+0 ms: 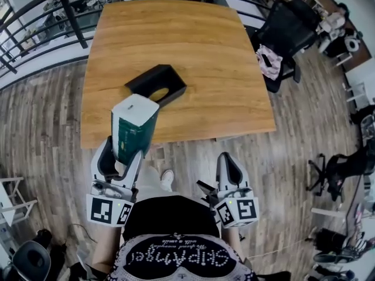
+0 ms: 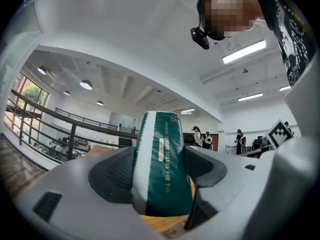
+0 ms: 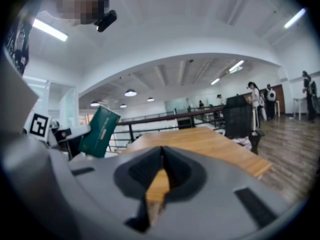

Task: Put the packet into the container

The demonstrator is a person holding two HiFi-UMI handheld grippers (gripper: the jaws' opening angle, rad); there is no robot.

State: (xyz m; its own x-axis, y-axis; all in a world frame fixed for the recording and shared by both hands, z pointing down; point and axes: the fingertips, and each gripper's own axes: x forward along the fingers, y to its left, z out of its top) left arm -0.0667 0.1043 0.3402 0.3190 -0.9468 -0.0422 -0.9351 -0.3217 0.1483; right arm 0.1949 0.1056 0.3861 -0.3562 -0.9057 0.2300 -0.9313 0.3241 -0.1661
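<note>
A green and white packet (image 1: 134, 129) stands upright in my left gripper (image 1: 119, 157), near the front edge of the wooden table (image 1: 222, 69). In the left gripper view the packet (image 2: 162, 164) fills the gap between both pads, which press on its sides. The black container (image 1: 156, 85), a box with an oval slot on top, lies on the table just beyond the packet. My right gripper (image 1: 229, 168) is held low off the table's front edge, jaws shut with nothing in them (image 3: 161, 170). The packet (image 3: 99, 132) also shows at the left of the right gripper view.
A black office chair (image 1: 287, 31) with a cloth on it stands at the table's right. A black railing (image 1: 53, 16) runs behind and left of the table. Wood floor lies all round. People stand far off in the left gripper view (image 2: 202, 136).
</note>
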